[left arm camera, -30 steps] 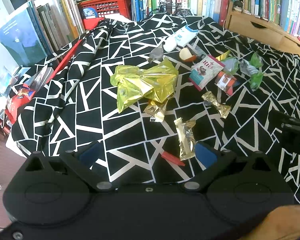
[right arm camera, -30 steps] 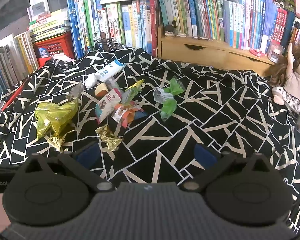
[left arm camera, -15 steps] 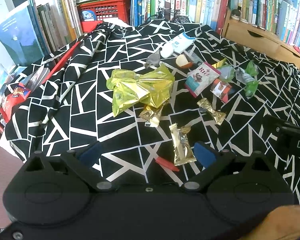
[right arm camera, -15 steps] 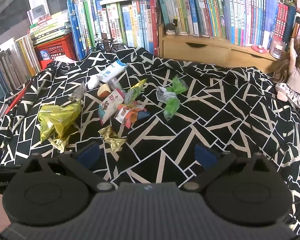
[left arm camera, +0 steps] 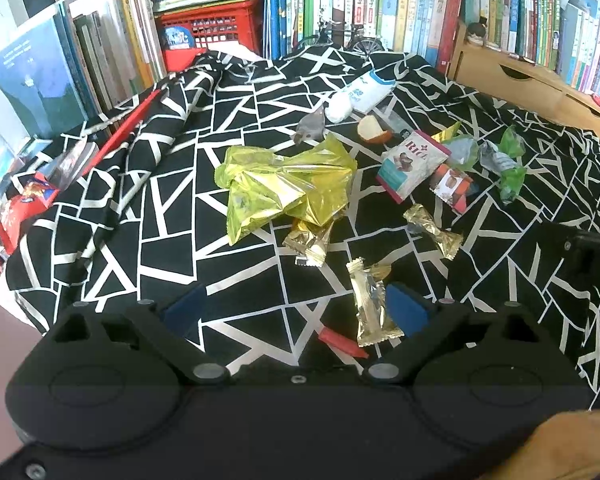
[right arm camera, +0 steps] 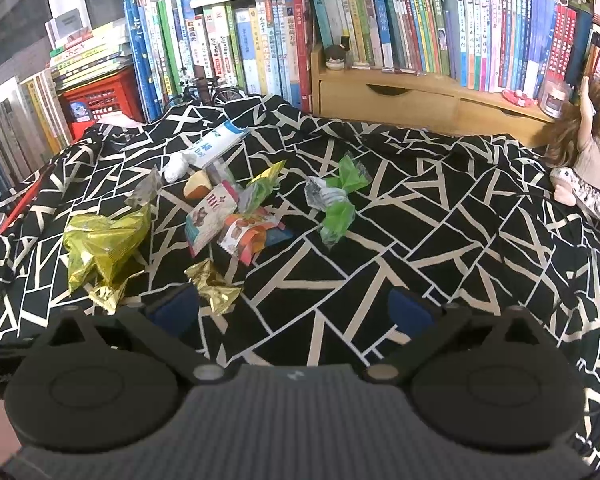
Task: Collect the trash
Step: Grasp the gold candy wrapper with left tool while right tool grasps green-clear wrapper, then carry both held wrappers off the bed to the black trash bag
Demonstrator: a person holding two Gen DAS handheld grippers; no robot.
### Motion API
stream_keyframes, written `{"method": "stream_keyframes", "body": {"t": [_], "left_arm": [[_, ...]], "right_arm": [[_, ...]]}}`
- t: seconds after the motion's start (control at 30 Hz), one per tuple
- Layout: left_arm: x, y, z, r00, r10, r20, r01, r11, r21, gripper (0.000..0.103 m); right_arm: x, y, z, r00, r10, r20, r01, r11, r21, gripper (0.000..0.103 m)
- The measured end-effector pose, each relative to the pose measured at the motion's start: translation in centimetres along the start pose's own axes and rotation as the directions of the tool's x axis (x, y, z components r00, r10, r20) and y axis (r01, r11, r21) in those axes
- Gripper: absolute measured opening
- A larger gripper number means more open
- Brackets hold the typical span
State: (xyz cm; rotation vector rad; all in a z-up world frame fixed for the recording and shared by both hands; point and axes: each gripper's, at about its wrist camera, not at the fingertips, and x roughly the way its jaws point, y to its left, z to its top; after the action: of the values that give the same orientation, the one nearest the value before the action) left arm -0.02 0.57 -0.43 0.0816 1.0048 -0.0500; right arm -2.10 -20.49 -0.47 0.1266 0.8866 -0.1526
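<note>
Nothing looked collected yet: the wrappers all lay scattered on the black-and-white cloth [left arm camera: 140, 232], and no bin or bag showed in either view. The left gripper [left arm camera: 296, 312] was spread wide and held nothing; a gold wrapper [left arm camera: 370, 304] lay at about 2 o'clock from its centre, just beside the right pad, with a red scrap [left arm camera: 342, 343] below it. The right gripper [right arm camera: 294, 308] was likewise spread and empty, a crumpled gold wrapper [right arm camera: 214, 286] at 10 o'clock by its left pad. The yellow foil bag [left arm camera: 288, 186] sat at 12 o'clock, farther off.
</note>
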Motion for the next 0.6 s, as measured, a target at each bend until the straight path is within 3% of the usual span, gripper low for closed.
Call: {"method": "stream_keyframes", "body": {"t": [0.17, 0.37, 0.5, 0.6], "left_arm": [[1.8, 0.4, 1.0, 0.996, -0.035, -0.077, 0.031, 0.998, -0.058, 0.077], [3.7, -1.4, 2.2, 0.999, -0.009, -0.046, 0.007, 0.999, -0.049, 0.071], [5.8, -2.8, 2.3, 0.992, -0.055, -0.111, 0.045, 0.995, -0.088, 0.067], [7.2, -4.2, 1.4, 0.989, -0.034, -0.145, 0.021, 0.996, -0.089, 0.067]], "right_arm": [[2.0, -0.9, 1.5, 1.0, -0.001, -0.017, 0.002, 1.0, 0.005, 0.096], [5.8, -2.0, 3.9, 1.0, -0.005, -0.009, 0.005, 1.0, -0.012, 0.09], [8.7, -2.7, 5.1, 1.0, -0.007, -0.021, 0.006, 0.999, -0.032, 0.085], [11.1, -3.0, 5.6, 0.999, -0.001, -0.034, 0.0, 0.999, -0.043, 0.082]]}}
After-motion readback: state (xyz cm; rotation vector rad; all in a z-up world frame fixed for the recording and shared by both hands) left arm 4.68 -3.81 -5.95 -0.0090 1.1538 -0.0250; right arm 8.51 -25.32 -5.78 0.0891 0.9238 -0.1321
